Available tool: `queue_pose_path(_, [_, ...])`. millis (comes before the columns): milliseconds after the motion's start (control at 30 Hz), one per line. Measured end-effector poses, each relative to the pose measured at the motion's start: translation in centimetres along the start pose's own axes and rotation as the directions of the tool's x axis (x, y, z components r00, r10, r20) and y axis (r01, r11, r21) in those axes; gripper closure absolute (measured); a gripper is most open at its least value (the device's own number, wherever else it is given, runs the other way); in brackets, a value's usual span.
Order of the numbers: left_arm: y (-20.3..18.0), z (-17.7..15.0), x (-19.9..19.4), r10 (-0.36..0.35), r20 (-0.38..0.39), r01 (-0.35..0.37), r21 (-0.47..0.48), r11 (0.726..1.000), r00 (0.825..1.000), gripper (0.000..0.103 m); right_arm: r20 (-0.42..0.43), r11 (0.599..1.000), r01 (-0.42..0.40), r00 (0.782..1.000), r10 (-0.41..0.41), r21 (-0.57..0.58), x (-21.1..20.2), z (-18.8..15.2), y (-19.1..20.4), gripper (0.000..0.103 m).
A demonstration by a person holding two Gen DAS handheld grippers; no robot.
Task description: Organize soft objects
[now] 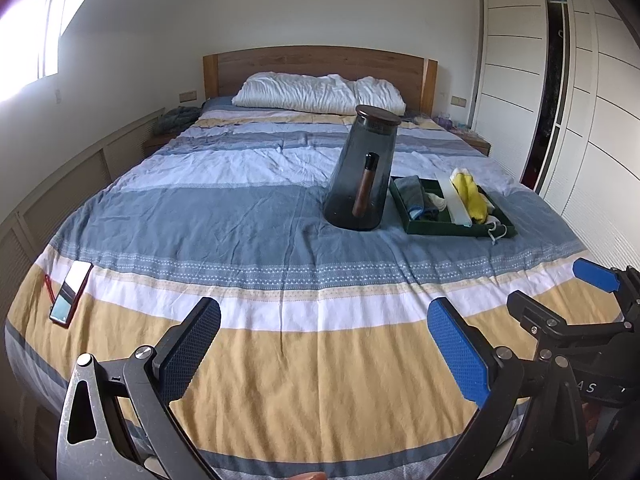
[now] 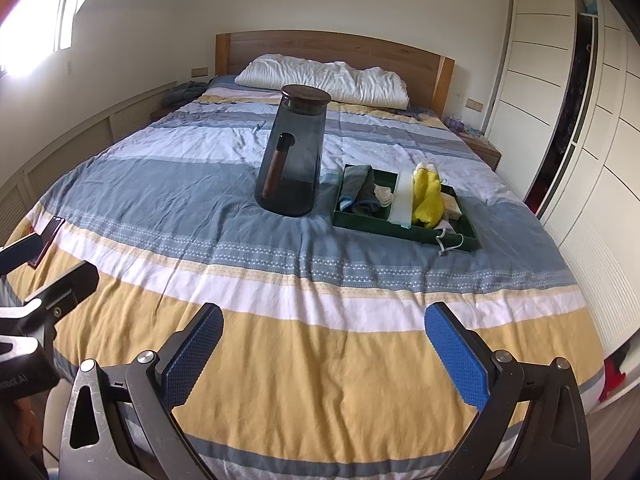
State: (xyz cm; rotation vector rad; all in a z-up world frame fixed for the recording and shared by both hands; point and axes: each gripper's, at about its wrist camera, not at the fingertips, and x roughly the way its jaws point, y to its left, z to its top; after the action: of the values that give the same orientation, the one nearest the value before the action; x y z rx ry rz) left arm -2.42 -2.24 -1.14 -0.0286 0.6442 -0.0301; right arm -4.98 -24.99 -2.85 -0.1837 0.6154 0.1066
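Observation:
A dark green tray (image 1: 456,227) (image 2: 400,230) lies on the striped bed, right of centre. It holds a folded grey and blue cloth (image 1: 416,196) (image 2: 360,190), a yellow cloth (image 1: 472,194) (image 2: 428,196), a white strip (image 1: 454,200) (image 2: 404,196) and small white pieces. A tall smoky glass jug (image 1: 360,172) (image 2: 292,156) with a dark lid and wooden handle stands left of the tray. My left gripper (image 1: 324,340) is open and empty over the bed's foot. My right gripper (image 2: 324,340) is open and empty beside it, also in the left wrist view (image 1: 560,292).
A phone (image 1: 70,294) with a red cable lies at the bed's left near corner. A white pillow (image 1: 316,94) lies by the wooden headboard. White wardrobes (image 1: 600,120) line the right side. Low cabinets (image 1: 60,184) line the left wall under a window.

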Motion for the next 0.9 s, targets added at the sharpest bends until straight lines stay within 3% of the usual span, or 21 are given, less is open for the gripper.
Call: queue_pose_path(900, [-0.43,-0.06,-0.63,0.000,0.018,0.000,0.016,1.000,1.000,0.002,0.005,1.000,0.001,1.000,-0.001,-0.001,-0.33,0.03,-0.04,0.000])
